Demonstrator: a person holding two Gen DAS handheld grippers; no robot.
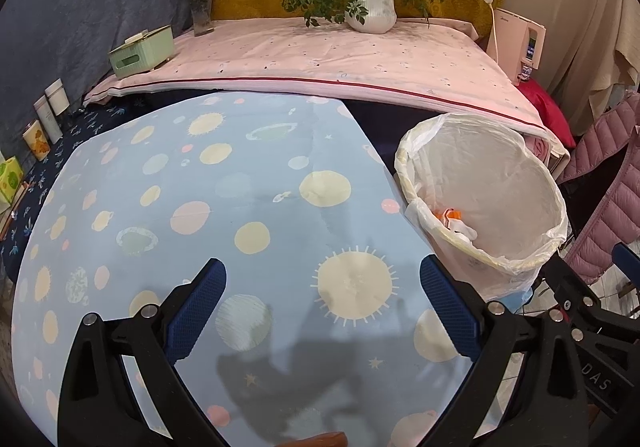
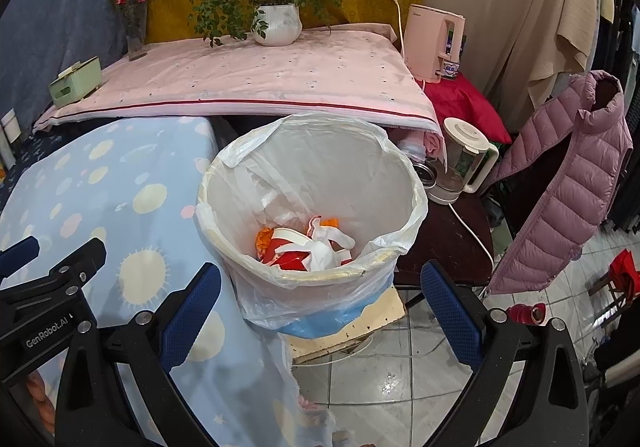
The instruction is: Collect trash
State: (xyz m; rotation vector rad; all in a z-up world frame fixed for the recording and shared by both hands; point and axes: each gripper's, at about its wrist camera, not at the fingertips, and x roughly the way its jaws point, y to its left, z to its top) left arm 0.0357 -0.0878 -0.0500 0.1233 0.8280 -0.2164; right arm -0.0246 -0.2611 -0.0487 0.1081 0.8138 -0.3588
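Your right gripper [image 2: 320, 311], jaws wide and empty, hangs just before the bin [image 2: 312, 271]; the left gripper [image 1: 322, 311], equally wide, sits over the tablecloth [image 1: 240, 207].

— What are my fingers [image 1: 204, 311] made of?
— Blue pads with a fine rough mesh texture, on matt black plastic arms with shiny metal screws.
— And the cloth [image 1: 240, 207] under my left gripper [image 1: 322, 311]?
— Smooth matt fabric, printed.
— The bin liner [image 2: 320, 287]?
— Thin, glossy, crinkled translucent plastic.
— The jacket [image 2: 568, 183]?
— Quilted, faintly sheeny fabric. The floor tiles [image 2: 400, 379] are glossy.
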